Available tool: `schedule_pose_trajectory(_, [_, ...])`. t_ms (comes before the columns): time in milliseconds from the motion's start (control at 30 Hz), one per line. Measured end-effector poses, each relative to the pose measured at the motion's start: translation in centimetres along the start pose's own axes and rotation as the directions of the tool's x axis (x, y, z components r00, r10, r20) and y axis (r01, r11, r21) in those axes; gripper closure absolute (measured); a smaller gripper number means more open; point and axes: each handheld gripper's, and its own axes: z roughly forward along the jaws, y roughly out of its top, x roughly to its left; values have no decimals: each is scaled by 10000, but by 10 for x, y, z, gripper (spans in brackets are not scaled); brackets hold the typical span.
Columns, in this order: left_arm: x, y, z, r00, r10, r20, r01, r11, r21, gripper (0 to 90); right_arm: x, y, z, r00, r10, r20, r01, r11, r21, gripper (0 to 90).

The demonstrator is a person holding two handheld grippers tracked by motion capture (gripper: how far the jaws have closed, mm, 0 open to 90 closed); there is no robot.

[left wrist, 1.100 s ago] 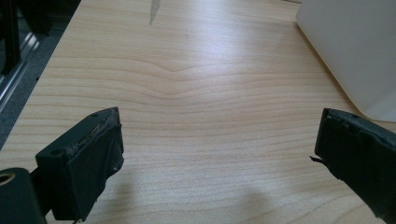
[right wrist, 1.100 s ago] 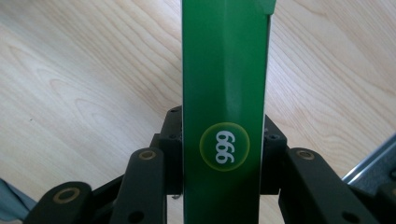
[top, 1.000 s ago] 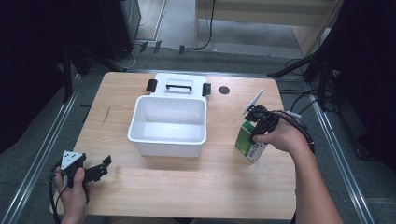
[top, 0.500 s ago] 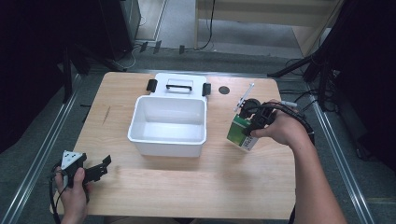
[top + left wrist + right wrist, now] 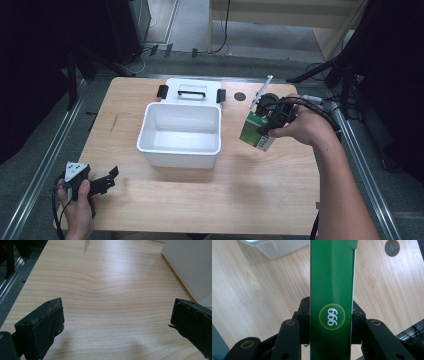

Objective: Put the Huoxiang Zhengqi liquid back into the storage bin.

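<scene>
Because the right gripper [image 5: 263, 126] pinches the green cardboard box [image 5: 253, 129] by its narrow sides, it hangs tilted above the wooden table [image 5: 200, 195], probably for dropping into the white plastic bin [image 5: 180, 134], while the left gripper [image 5: 102, 181] rests spread.

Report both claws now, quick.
Left claw: open, holding nothing, above the table.
Right claw: closed on the green box.

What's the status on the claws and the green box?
Right claw shut on green box, lifted off table. Left claw open, idle. White bin open; nothing between box and bin.
</scene>
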Motion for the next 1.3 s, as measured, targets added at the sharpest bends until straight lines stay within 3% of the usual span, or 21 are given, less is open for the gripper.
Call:
schedule_pose_trajectory(200, [-1, 0, 0, 10000, 36, -23, -36, 10000, -10, 0, 1, 8, -9, 9993, -245, -292, 244, 9997, -33, 640])
schedule_pose_trajectory(367, [0, 0, 0, 10000, 25, 12, -25, 10000, 9, 0, 4, 18, -18, 9920, -1040, -715, 1037, 9946, -76, 640])
schedule_pose_trajectory(733, [0, 0, 0, 10000, 46, 47, -46, 9999, 95, 0, 6, 36, -34, 9830, -1736, -596, 1755, 9841, 285, 642])
schedule_pose_trajectory(1300, [0, 0, 0, 10000, 50, 77, -51, 9999, 119, 0, 6, 79, -49, 9737, -2248, -368, 2249, 9744, -32, 642])
